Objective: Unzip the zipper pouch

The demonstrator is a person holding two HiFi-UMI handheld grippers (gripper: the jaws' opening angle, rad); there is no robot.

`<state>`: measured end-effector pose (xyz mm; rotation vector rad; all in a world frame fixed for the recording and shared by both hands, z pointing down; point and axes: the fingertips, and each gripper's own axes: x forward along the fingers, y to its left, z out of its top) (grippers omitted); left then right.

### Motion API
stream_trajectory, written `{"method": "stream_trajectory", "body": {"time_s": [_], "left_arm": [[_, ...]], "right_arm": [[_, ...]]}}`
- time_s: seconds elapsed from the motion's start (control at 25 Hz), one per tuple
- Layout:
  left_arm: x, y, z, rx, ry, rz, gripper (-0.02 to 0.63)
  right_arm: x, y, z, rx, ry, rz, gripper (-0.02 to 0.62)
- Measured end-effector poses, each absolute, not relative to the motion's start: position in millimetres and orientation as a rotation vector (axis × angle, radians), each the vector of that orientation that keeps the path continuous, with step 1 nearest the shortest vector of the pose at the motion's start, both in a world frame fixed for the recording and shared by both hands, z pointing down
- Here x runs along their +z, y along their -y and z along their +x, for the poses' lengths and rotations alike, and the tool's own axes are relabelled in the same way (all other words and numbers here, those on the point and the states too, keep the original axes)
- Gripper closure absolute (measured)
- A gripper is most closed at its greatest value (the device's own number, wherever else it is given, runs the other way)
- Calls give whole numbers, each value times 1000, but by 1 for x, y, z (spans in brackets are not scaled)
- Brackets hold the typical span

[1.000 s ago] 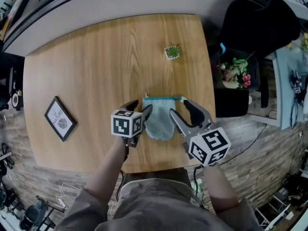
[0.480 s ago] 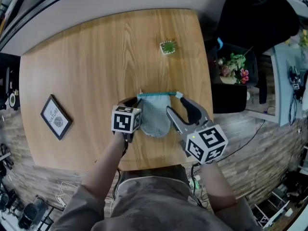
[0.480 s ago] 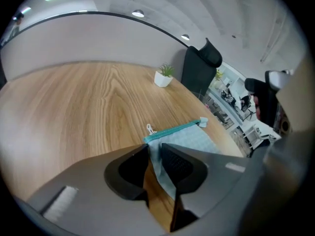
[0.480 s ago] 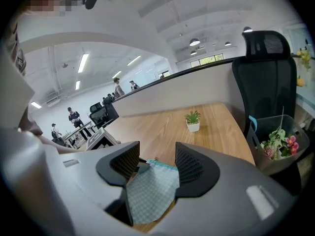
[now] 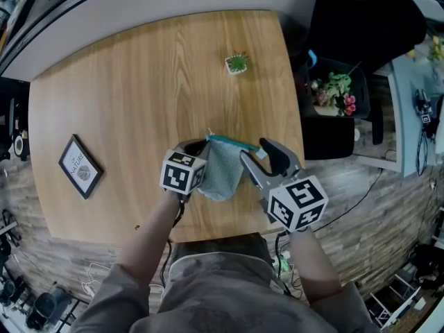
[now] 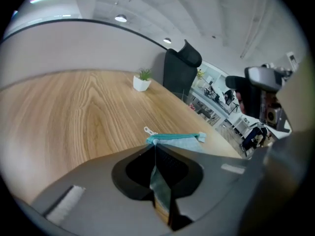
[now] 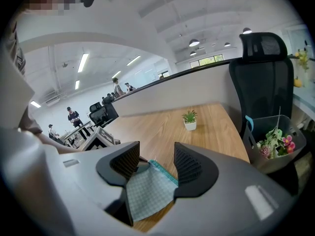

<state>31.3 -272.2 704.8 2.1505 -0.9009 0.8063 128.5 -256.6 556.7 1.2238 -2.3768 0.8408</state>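
The pale teal checked fabric zipper pouch (image 5: 220, 175) sits near the front edge of the light wooden tabletop (image 5: 139, 103). We have just closed our left gripper (image 6: 153, 144) fingers, pinching its left zipper end. Our right gripper (image 7: 157, 157) fingers stand apart around its right side, not pressing.

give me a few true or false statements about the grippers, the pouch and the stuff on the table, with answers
1. The left gripper is shut on the pouch. True; its jaws have just been closing, and the fabric is pinched between them.
2. The right gripper is clamped on the pouch. False: its jaws stand apart, and the pouch lies between them unpressed.
3. A potted plant stands on the table, beyond the pouch. True.
4. The picture frame lies on top of the pouch. False: it lies well apart from it, near the table's left edge in the head view.
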Motion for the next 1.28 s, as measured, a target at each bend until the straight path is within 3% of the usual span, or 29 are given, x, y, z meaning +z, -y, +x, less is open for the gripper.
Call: {"method": "stream_trajectory", "body": {"time_s": [0.64, 0.92, 1.12, 1.28], "left_arm": [[509, 261, 2, 967, 1249, 2867, 598], [460, 237, -20, 982, 1342, 2935, 600], [447, 222, -21, 1009, 1313, 2997, 599], [442, 214, -19, 980, 1265, 3020, 600]], "right_arm": [[443, 246, 129, 643, 2581, 1237, 379], [402, 222, 105, 630, 2693, 1153, 385], [395, 212, 79, 813, 2802, 902, 480], [400, 209, 59, 630, 2762, 735, 494]]}}
